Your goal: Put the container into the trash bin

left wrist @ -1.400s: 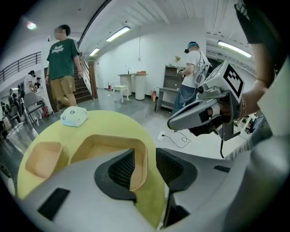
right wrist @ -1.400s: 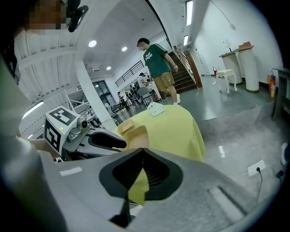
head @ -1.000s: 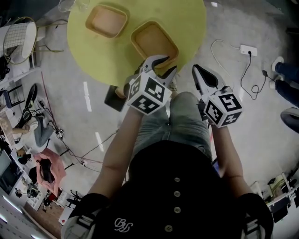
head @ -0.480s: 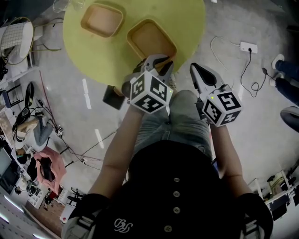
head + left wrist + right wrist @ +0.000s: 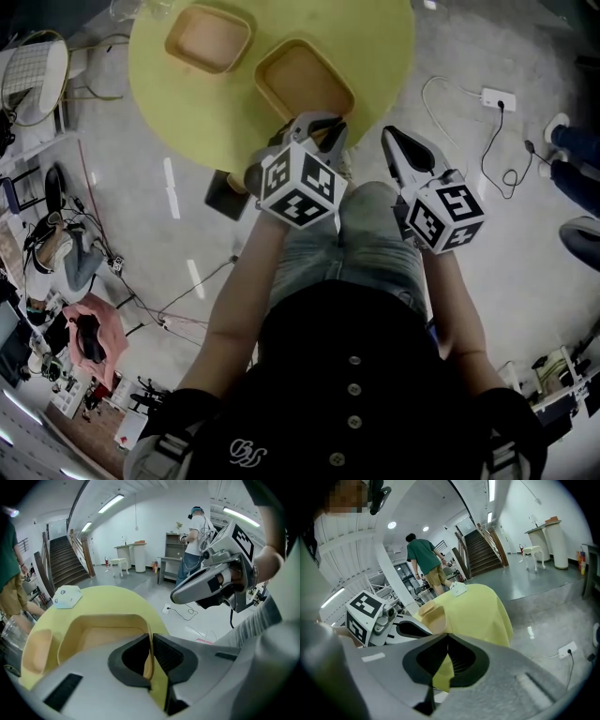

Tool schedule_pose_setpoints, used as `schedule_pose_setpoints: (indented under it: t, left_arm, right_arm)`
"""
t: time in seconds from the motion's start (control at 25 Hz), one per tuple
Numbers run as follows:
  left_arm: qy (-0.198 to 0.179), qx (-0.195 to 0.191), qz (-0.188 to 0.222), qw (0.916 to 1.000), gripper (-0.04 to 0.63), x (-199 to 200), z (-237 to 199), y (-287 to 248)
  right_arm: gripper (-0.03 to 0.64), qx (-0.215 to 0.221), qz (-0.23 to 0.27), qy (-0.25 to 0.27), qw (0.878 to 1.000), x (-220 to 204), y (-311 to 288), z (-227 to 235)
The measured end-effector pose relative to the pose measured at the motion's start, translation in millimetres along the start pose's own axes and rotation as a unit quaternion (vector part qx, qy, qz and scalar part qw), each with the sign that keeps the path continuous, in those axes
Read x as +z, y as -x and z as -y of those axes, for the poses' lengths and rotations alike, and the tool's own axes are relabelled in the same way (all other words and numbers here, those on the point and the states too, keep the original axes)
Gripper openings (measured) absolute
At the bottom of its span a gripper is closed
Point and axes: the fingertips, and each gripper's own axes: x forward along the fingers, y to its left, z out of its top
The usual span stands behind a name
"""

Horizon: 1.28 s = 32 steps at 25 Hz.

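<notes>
The left hand-held gripper [image 5: 151,644], jaws just closing onto the container's [image 5: 101,637] thin wall, may slip when lifting; right hand-held gripper [image 5: 445,656] pinched together, empty.

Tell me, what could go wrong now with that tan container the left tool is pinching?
1. The fingers of the left gripper have just been closing on only the container's thin near wall. Held by one edge, it may tilt or slip when lifted.
2. The container sits near the table's edge, so a slip would likely drop it to the floor.
3. The shut, empty right gripper hangs close beside. Swinging the container that way might bump it.
</notes>
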Motion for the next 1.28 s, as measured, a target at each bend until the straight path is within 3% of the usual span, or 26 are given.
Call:
schedule_pose_setpoints:
  t: [0.4,0.84,1.28]
  left_arm:
    - [0.033,0.027,0.043,0.9982,0.029,2,-9,32]
    - [0.065,0.072,0.082,0.9919,0.028,-31,-5,77]
    - [0.109,0.128,0.096,0.9811,0.028,-98,-24,170]
  right_arm:
    - [0.005,0.022,-0.012,0.025,0.999,0,-13,-21]
    - [0.005,0.052,-0.017,0.057,0.997,-21,-19,-70]
    - [0.006,0.106,-0.027,0.102,0.989,-28,-44,-177]
